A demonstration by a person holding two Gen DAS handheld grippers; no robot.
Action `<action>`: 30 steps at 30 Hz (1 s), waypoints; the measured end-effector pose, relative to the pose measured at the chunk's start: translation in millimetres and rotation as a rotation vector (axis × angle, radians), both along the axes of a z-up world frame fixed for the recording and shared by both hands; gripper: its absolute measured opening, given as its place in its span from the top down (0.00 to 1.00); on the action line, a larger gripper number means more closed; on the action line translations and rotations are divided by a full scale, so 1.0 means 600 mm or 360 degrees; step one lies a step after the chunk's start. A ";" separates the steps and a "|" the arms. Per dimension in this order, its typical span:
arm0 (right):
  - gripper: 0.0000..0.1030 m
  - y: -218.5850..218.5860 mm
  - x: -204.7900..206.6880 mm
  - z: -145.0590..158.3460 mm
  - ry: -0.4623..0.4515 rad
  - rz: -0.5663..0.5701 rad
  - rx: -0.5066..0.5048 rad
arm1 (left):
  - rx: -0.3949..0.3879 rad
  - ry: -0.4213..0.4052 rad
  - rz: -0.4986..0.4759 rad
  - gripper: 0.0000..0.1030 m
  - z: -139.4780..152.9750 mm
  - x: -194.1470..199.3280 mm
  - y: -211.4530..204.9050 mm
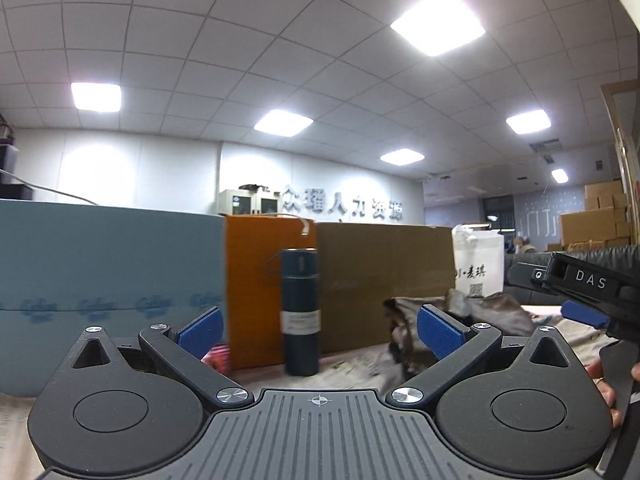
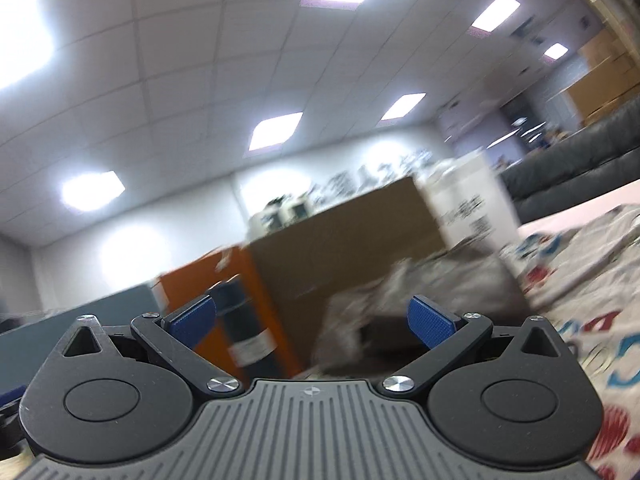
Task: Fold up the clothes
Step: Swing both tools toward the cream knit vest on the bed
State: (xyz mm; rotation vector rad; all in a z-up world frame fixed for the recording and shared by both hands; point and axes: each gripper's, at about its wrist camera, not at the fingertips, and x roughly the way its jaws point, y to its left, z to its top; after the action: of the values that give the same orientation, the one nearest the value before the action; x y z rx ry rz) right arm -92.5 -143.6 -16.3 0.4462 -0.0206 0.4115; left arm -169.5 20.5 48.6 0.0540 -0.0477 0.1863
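Both sets of fingers stand wide apart with nothing between them. The left gripper (image 1: pixel 318 330) sits low and level over the tabletop (image 1: pixel 352 364), its blue pads (image 1: pixel 438 330) framing a dark flask (image 1: pixel 300 312) straight ahead and, off to the right, a crumpled brown garment (image 1: pixel 424 320). The right gripper (image 2: pixel 312 322) is tilted and its view is smeared, so it is probably moving; the same heap of garment (image 2: pixel 420 292) lies ahead of it, near its right pad (image 2: pixel 430 322), not touched as far as the blur lets me tell. In the left wrist view the right gripper shows at the right edge, with part of a hand (image 1: pixel 604 384) below it.

The garment lies bunched on a printed cloth (image 2: pixel 592 292) that covers the tabletop, in front of a brown box (image 1: pixel 384 280) and near a white bag (image 1: pixel 480 264); an orange box (image 1: pixel 260 280) and a blue board (image 1: pixel 108 264) stand further left.

I judge this to be the very start: the reach, with no fold begun. Next, each gripper must close on an edge or corner of the heap, then lift and spread it flat, steering the left one clear of the flask.
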 end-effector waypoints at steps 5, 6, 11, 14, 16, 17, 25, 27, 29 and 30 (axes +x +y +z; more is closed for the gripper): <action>0.00 0.067 -0.042 0.031 0.0009 0.0328 -0.0054 | 0.0109 -0.0027 0.0155 0.00 0.021 -0.069 0.050; 0.00 0.081 -0.047 0.042 0.0010 0.0397 -0.0053 | 0.0127 -0.0040 0.0199 0.00 0.027 -0.083 0.062; 0.00 0.164 -0.058 0.106 0.0007 0.0730 -0.0079 | 0.0161 -0.0162 0.0566 0.00 0.074 -0.159 0.142; 0.00 0.228 -0.065 0.146 0.0008 0.0959 -0.0105 | 0.0113 -0.0214 0.0759 0.00 0.106 -0.207 0.200; 0.00 0.277 -0.061 0.170 0.0058 0.1124 -0.0108 | 0.0037 -0.0236 0.0854 0.00 0.123 -0.245 0.242; 0.00 0.303 -0.059 0.181 0.0092 0.1204 -0.0109 | -0.0023 -0.0244 0.0888 0.00 0.129 -0.264 0.264; 0.00 0.530 -0.047 0.181 0.0466 0.1739 -0.0150 | -0.0897 -0.0235 0.0770 0.00 0.091 -0.404 0.490; 0.00 0.588 -0.038 0.158 0.0638 0.1852 -0.0147 | -0.0983 -0.0211 0.0839 0.00 0.063 -0.416 0.532; 0.00 0.636 -0.032 0.127 0.0801 0.1928 -0.0155 | -0.1075 -0.0162 0.0854 0.00 0.034 -0.428 0.566; 0.00 0.655 -0.029 0.107 0.0878 0.1950 -0.0163 | -0.1133 -0.0145 0.0849 0.00 0.017 -0.433 0.583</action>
State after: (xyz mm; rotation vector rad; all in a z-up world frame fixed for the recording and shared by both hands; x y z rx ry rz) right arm -110.1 249.6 48.2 0.4189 0.8431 1.4669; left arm -429.2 370.5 58.8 -0.6587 -0.0547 0.7289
